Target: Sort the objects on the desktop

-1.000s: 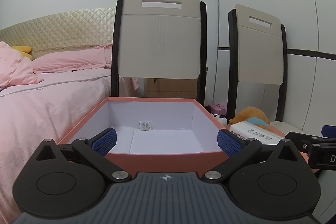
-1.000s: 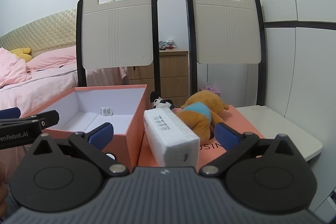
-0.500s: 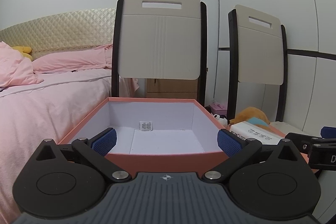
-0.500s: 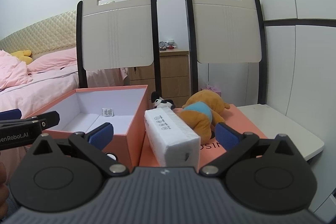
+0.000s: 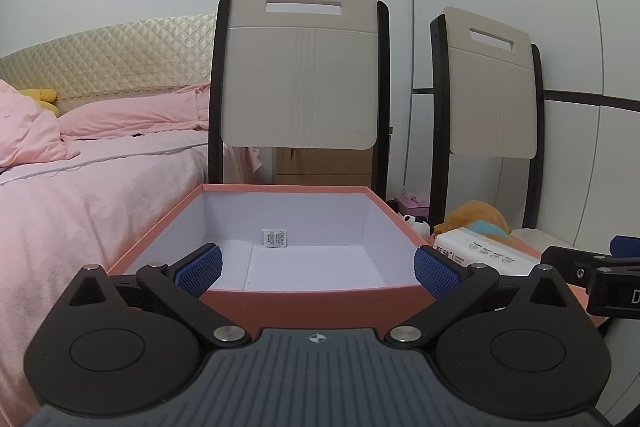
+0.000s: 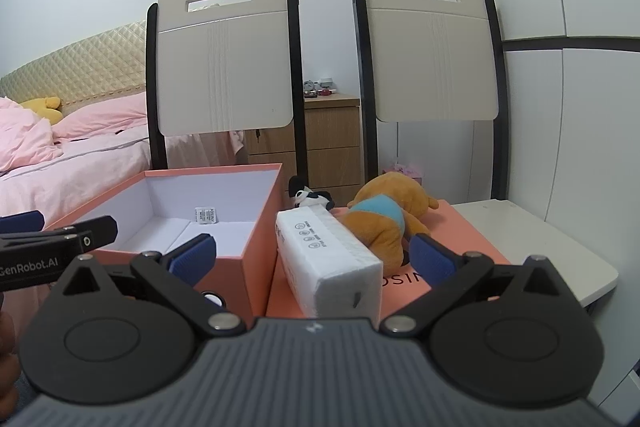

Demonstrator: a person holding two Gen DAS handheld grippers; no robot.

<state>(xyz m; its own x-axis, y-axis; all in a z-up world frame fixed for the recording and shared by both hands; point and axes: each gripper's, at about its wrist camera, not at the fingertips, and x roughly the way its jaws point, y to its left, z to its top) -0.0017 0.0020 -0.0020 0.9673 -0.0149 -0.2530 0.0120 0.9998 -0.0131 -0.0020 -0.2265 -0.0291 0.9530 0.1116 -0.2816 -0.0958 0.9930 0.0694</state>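
From the left wrist, almost nothing has shifted over the last second: our left claw (image 5: 316, 265) sits spread wide and empty in front of the pink box (image 5: 316, 297), same framing as before. So no sorting has begun; the box holds only a small white sachet (image 5: 275, 238) against its far wall.

Over to the right wrist, and here we've crept a touch closer and lower. Our right claw (image 6: 312, 253) is released, nothing in it, and the white tissue pack (image 6: 328, 259) lies straight ahead between the blue pads, on the pink lid (image 6: 464, 227) just beside the box. The orange plush (image 6: 384, 217) lies touching the pack's far right side, the little panda toy (image 6: 310, 197) behind. We'd judge the tissue pack is the first pick.
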